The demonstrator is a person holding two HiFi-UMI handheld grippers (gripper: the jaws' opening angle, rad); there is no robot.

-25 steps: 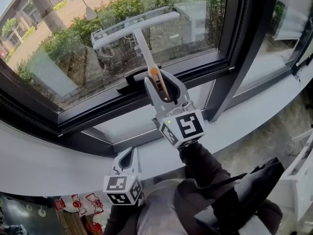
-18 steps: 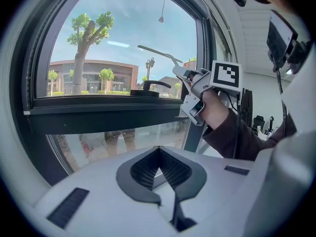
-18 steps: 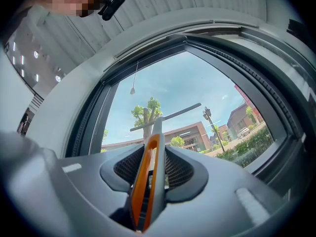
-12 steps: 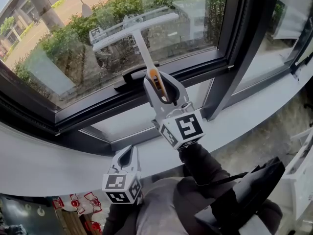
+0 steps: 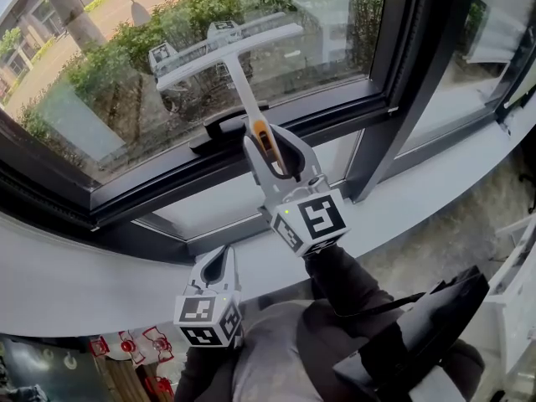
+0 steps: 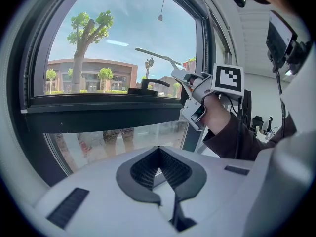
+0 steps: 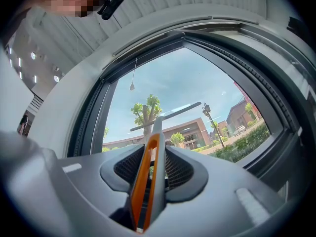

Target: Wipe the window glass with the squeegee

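My squeegee (image 5: 228, 57) is up at the window glass (image 5: 100, 107). Its long blade lies across the pane above the dark window handle (image 5: 224, 130), and the shaft runs down to the orange-striped grip. My right gripper (image 5: 270, 147) is clamped on that grip, one jaw pressed to each side of it. I judge that I'm in the wiping stroke itself, though I can't tell whether the blade's whole edge touches the glass. The next move calls for even pressure and a steady pull along the pane, stopping short of the handle and the dark frame (image 5: 409, 65). My left gripper (image 5: 221, 262) hangs low over the white sill (image 5: 75, 276), jaws together with nothing between them. By count: one squeegee, one window handle, two grippers
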